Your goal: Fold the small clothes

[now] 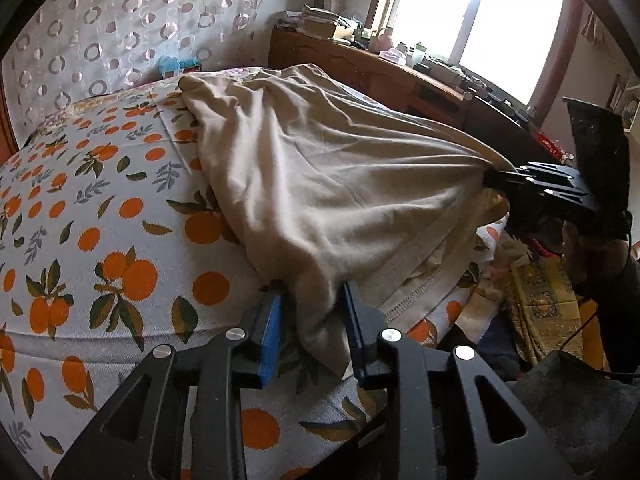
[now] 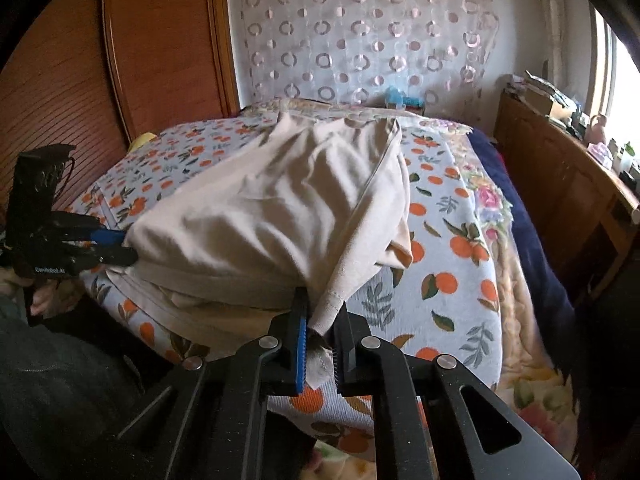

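Beige garment (image 1: 320, 184) lay on orange-print bedspread (image 1: 100, 208), near edge lifted. Left gripper (image 1: 314, 320) stood partly open, cloth corner loose between pads. Right gripper (image 2: 322, 340) was nearly closed, pinching hem corner.

The garment (image 1: 320, 184) is looking like soft matt beige knit — ribbed at the hem. The bedcover (image 1: 100, 208) is showing a woven, matt print. The grippers (image 1: 314, 328) (image 2: 322, 336) are looking like matt black plastic with shiny metal rivets — the cabinet (image 2: 560, 192) is showing polished wood.
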Tool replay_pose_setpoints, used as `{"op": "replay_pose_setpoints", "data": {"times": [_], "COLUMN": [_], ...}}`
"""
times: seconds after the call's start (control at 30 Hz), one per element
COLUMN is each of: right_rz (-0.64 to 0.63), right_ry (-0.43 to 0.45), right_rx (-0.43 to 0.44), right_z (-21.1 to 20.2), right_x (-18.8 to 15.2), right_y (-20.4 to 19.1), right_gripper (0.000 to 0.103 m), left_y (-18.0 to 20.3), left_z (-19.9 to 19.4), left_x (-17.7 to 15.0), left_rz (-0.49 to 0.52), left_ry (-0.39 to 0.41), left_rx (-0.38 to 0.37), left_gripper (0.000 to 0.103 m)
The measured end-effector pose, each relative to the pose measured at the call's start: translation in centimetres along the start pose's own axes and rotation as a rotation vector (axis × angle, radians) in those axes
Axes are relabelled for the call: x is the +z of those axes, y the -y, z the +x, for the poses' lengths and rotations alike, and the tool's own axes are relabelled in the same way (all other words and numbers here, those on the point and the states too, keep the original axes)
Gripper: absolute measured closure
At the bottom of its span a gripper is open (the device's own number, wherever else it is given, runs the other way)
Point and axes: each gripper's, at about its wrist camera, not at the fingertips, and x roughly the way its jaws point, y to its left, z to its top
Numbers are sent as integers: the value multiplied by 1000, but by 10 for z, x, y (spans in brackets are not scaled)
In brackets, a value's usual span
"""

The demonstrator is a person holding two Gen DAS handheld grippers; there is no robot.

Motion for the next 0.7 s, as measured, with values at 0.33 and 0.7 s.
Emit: {"op": "replay_pose_setpoints", "data": {"times": [0.33, 0.7], "right_rz": [22, 27], "right_ry": [63, 132], "right_rx": [9, 17], "right_z": [-16, -13], "right_x": [6, 26], "right_y": [6, 13], "right_gripper": [93, 94], "left_y": [9, -2], "left_z": [-47, -48], "left_x": [12, 39], "left_rz": [8, 8], "left_ry": [150, 182], "left_rx": [-93, -79], "left_gripper": [99, 99]}}
